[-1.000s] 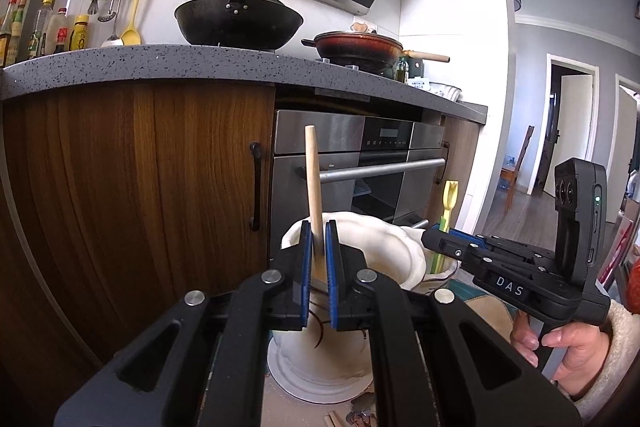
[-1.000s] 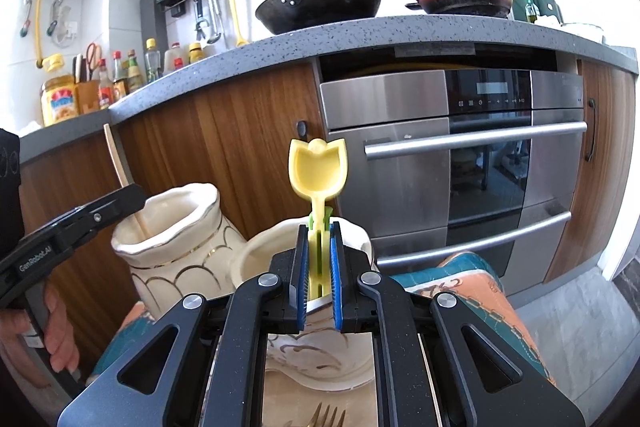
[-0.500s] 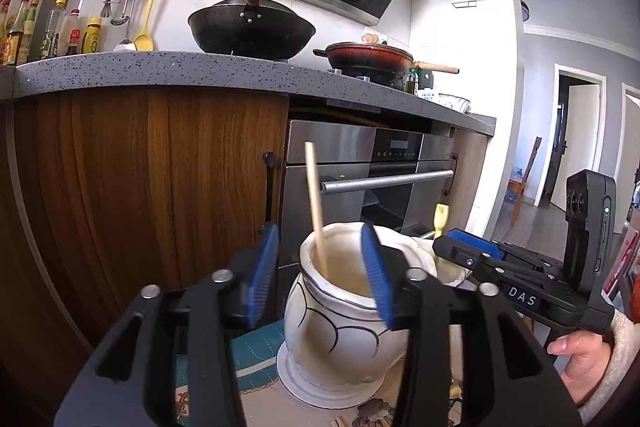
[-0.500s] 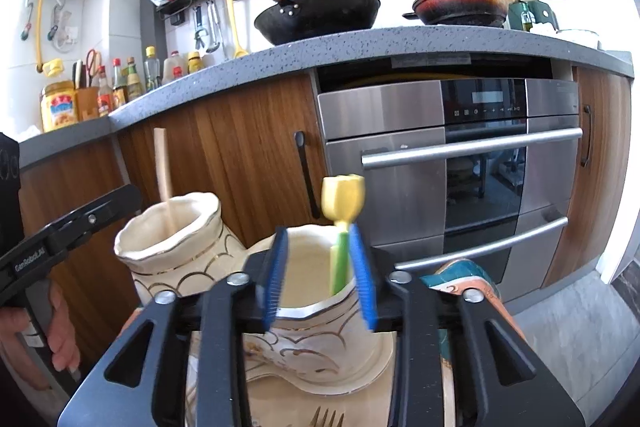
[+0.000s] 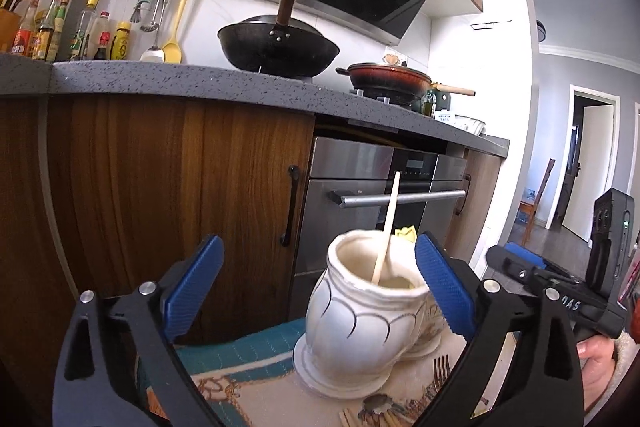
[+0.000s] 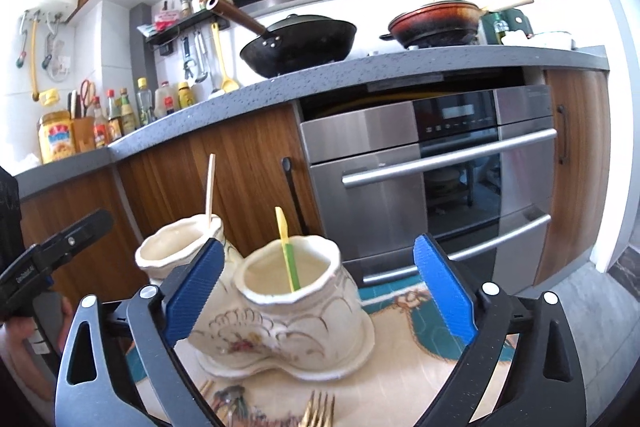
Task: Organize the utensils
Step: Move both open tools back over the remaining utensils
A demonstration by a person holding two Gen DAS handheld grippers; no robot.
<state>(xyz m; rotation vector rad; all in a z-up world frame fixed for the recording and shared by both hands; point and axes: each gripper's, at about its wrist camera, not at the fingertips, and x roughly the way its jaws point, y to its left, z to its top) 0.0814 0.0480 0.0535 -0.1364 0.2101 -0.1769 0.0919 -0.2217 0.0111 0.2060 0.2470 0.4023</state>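
A cream double-pot utensil holder [image 5: 360, 315] stands on a patterned mat; it also shows in the right wrist view [image 6: 288, 311]. A wooden chopstick [image 5: 387, 227] leans in its left pot, also seen in the right wrist view [image 6: 209, 187]. A yellow-green utensil [image 6: 287, 251] stands in the right pot; only its tip [image 5: 406, 233] shows behind the holder in the left wrist view. My left gripper [image 5: 318, 285] is open and empty, in front of the left pot. My right gripper [image 6: 318, 287] is open and empty, in front of the right pot.
A fork [image 6: 318, 409] and wooden stick ends [image 5: 384, 417] lie on the mat [image 5: 240, 351] at the near edge. Behind the holder are wooden cabinet doors [image 5: 160, 187] and a steel oven [image 6: 440, 179]. A wok [image 5: 278, 45] sits on the counter above.
Both grippers opened wide, released the chopstick and the yellow-green utensil into the pots, and drew back from the holder. The chopstick now leans right.
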